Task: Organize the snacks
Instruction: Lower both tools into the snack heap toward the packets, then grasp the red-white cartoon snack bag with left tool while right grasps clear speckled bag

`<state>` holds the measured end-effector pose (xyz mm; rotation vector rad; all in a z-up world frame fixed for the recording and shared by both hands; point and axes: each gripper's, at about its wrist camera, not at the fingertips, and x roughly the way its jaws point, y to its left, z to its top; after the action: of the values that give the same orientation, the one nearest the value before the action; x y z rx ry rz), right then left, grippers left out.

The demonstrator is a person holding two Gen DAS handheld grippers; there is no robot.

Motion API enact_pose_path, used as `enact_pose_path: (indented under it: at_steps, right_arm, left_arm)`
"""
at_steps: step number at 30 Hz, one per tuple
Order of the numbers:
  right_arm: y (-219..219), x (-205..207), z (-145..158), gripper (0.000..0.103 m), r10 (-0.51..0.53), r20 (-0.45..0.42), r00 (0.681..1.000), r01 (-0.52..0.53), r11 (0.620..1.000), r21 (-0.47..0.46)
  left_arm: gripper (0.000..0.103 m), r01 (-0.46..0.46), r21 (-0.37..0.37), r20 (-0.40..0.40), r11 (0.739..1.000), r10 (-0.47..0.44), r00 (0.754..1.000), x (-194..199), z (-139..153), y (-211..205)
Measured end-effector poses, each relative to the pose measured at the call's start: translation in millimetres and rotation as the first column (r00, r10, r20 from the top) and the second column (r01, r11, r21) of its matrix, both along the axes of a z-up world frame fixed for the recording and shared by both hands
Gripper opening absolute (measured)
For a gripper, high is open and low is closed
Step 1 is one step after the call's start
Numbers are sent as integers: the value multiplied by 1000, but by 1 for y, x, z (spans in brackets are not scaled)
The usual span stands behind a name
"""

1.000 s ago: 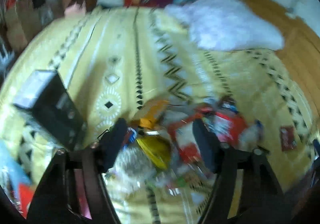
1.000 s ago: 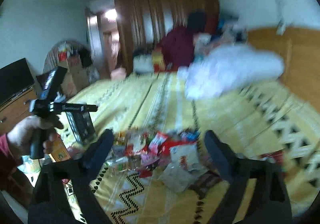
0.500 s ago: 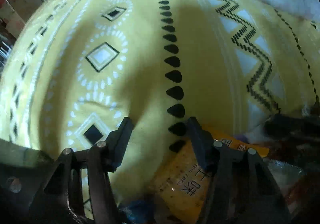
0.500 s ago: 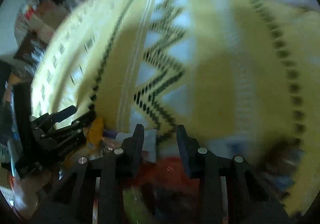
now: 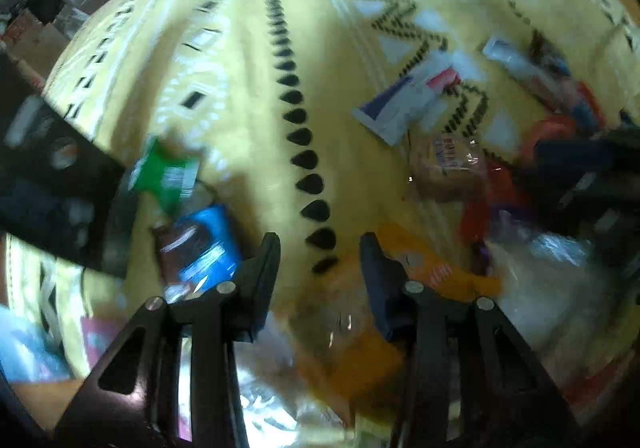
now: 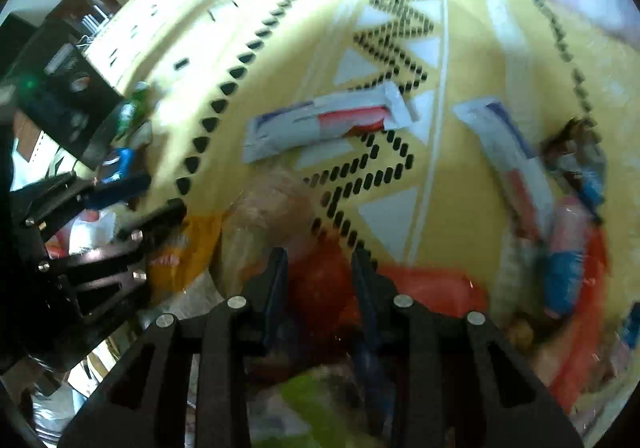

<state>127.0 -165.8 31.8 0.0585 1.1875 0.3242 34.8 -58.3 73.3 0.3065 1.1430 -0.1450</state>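
**A:** Start at the claws. What is the right gripper (image 6: 320, 260) doing?

**B:** Its jaws are drawn close together, with a red packet (image 6: 320, 282) filling the gap between them. I read that as a pinch, though the packet's edges are blurred.

**A:** And the left gripper (image 5: 320, 252)?

**B:** Its jaws have just been closing but are partly spread, and bare yellow bedspread (image 5: 248, 59) shows between the tips. An orange packet (image 5: 436, 270) lies against the right-hand finger and runs back under the jaws. I see no pad pressing on it.

**A:** So which step is this?

**B:** I'd say the pick-up: one snack taken on the right, and the left coming down on the orange one.

**A:** Where are the other snacks?

**B:** They are scattered on the bedspread. A blue packet (image 5: 204, 248) and a green packet (image 5: 168, 171) lie to the left, near a black box (image 5: 48, 183). Two long white, red and blue wrappers (image 6: 328, 119) lie farther out, and a heap of mixed packets (image 6: 568, 268) sits to the right.

**A:** What does the next move call for?

**B:** The left jaws probably need to straddle the orange packet's edge before closing, without gathering up the cloth. Where the snacks are meant to go isn't clear from here; the box may be the place.
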Motion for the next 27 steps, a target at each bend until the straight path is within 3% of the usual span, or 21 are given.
enact_pose_path:
  at_steps: [3, 4, 5, 6, 7, 8, 10, 12, 15, 16, 18, 23, 27]
  right_arm:
    - [-27, -35, 71, 41, -76, 185, 980, 56, 992, 111]
    - [-37, -49, 86, 50, -96, 225, 970, 64, 987, 145]
    - [-54, -81, 111, 70, -131, 297, 946, 77, 979, 188]
    - [-64, -104, 124, 82, -159, 348, 924, 88, 974, 210]
    - [-69, -118, 132, 86, -178, 380, 908, 95, 969, 227]
    - [-80, -149, 137, 93, -203, 411, 889, 103, 962, 252]
    - [-92, -185, 133, 101, -243, 421, 874, 127, 950, 284]
    - [-105, -224, 117, 103, -293, 394, 871, 180, 937, 299]
    - [-111, -257, 89, 103, -334, 310, 890, 240, 922, 305]
    - [-116, -266, 82, 103, -343, 283, 896, 247, 913, 325]
    - [-122, -281, 72, 103, -352, 258, 900, 259, 907, 333]
    - [-127, -289, 62, 103, -323, 256, 911, 233, 916, 328]
    - [-130, -294, 62, 103, -324, 255, 911, 228, 911, 342]
  left_arm:
    - [44, -2, -67, 127, 998, 10, 992, -46, 56, 5]
    - [52, 13, -108, 192, 994, 7, 981, -71, 81, 8]
    - [61, 29, -142, 233, 989, 4, 972, -93, 96, 9]
    - [79, 61, -178, 272, 982, -10, 962, -111, 107, 11]
    - [96, 148, -228, 331, 962, -67, 941, -142, 120, 9]
    - [103, 219, -247, 365, 944, -119, 923, -165, 122, 7]
    - [103, 350, -232, 390, 907, -243, 888, -210, 112, -5]
    - [103, 409, -231, 318, 883, -329, 889, -241, 85, -22]
    - [103, 306, -305, 187, 902, -258, 948, -268, 46, -31]
    - [102, 222, -345, 135, 912, -186, 973, -267, 32, -29]
    - [102, 92, -408, 52, 908, -78, 996, -261, 16, -25]
    - [102, -28, -402, 31, 915, 45, 999, -252, 6, -45]
    - [102, -72, -317, 27, 946, 85, 996, -233, -2, -62]
